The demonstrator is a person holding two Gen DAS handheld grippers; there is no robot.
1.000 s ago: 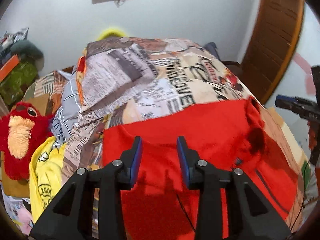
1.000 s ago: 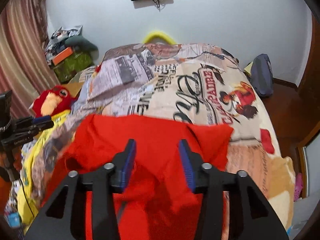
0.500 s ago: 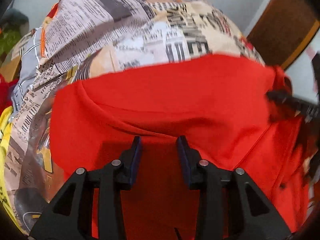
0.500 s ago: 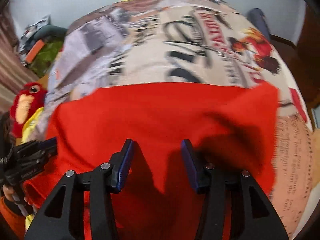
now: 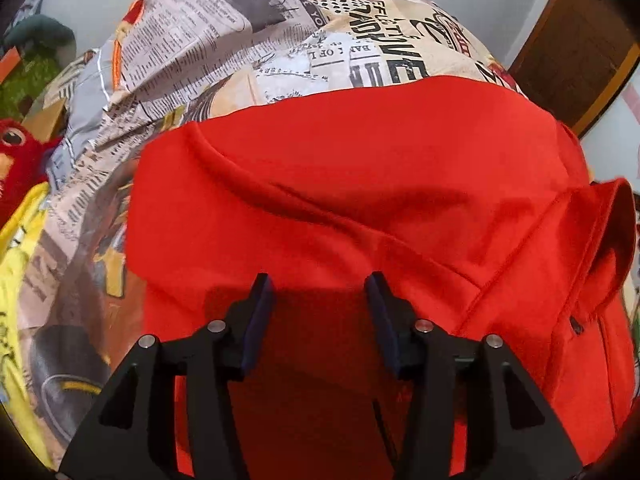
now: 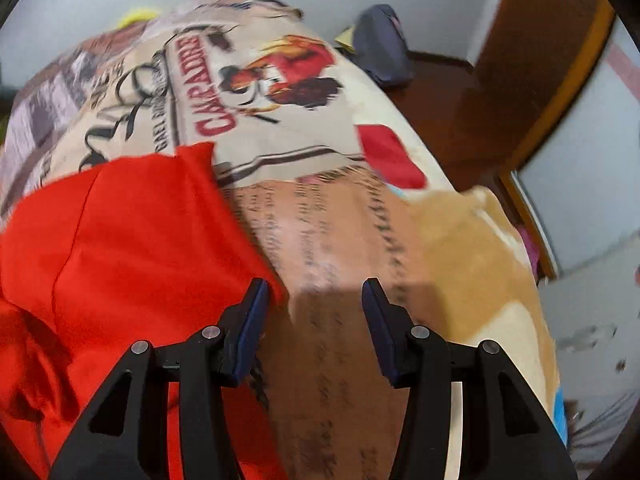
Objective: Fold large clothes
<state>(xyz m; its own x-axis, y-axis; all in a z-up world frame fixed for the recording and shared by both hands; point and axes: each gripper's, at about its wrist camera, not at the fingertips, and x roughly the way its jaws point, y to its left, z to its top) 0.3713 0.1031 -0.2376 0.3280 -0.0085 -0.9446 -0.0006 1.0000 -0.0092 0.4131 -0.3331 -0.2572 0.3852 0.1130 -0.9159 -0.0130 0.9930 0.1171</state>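
A large red garment lies spread on a bed with a newspaper-print cover. My left gripper is open and empty, low over the middle of the red cloth, with a fold running across just beyond it. In the right wrist view the garment fills the left side, and my right gripper is open and empty over the bare bed cover, its left finger at the garment's right edge. A raised sleeve or cuff shows at the right in the left wrist view.
A yellow garment and a red plush toy lie at the bed's left side. A dark bag sits on the floor by a wooden door at the right. The bed's right edge drops off near my right gripper.
Both grippers dropped low over the bed. The right gripper has swung right, from over the red garment to its right edge. The left gripper stays over the garment's middle.
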